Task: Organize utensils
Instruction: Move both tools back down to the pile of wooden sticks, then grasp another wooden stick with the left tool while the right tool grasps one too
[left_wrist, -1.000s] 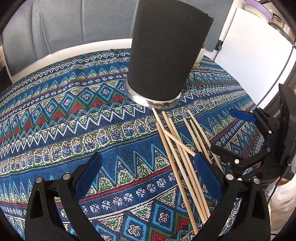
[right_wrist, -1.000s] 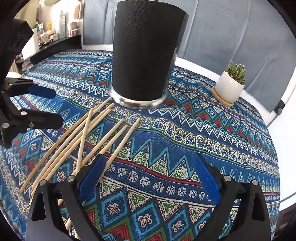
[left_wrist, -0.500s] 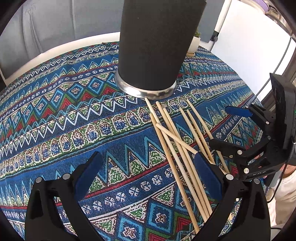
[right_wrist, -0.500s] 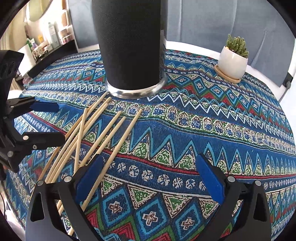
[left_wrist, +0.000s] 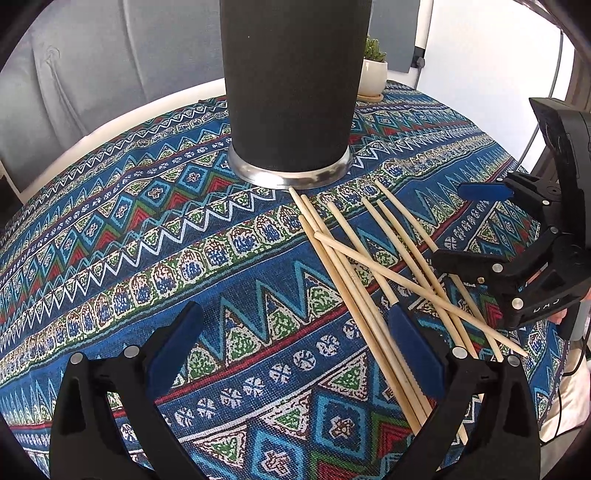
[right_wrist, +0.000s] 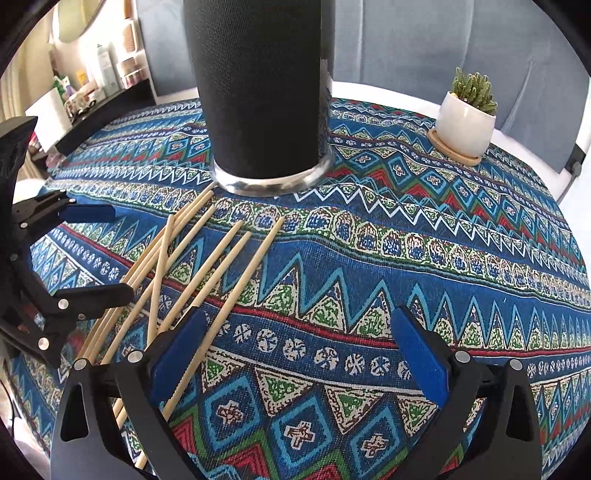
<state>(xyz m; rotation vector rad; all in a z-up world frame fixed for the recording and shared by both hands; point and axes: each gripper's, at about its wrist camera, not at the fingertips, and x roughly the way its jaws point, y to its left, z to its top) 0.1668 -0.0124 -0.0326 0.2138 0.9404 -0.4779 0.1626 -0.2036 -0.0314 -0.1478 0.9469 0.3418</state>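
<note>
Seven wooden chopsticks (left_wrist: 373, 280) lie loose on the patterned surface (left_wrist: 147, 229), fanned out from the base of the tall black holder (left_wrist: 291, 85), which stands upright at 12 o'clock; one stick lies crosswise over the others. The left gripper (left_wrist: 295, 354) hovers wide open, its right finger over the pile at 4 o'clock. The right gripper (right_wrist: 299, 354) is also spread open, holding nothing, the chopsticks at its 9 o'clock. A potted cactus (right_wrist: 467, 118) stands at 1 o'clock.

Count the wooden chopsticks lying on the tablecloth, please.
8 chopsticks: all loose on the tablecloth in front of the black holder, three bunched, one crossing the rest. Overlaps may hide another.
</note>
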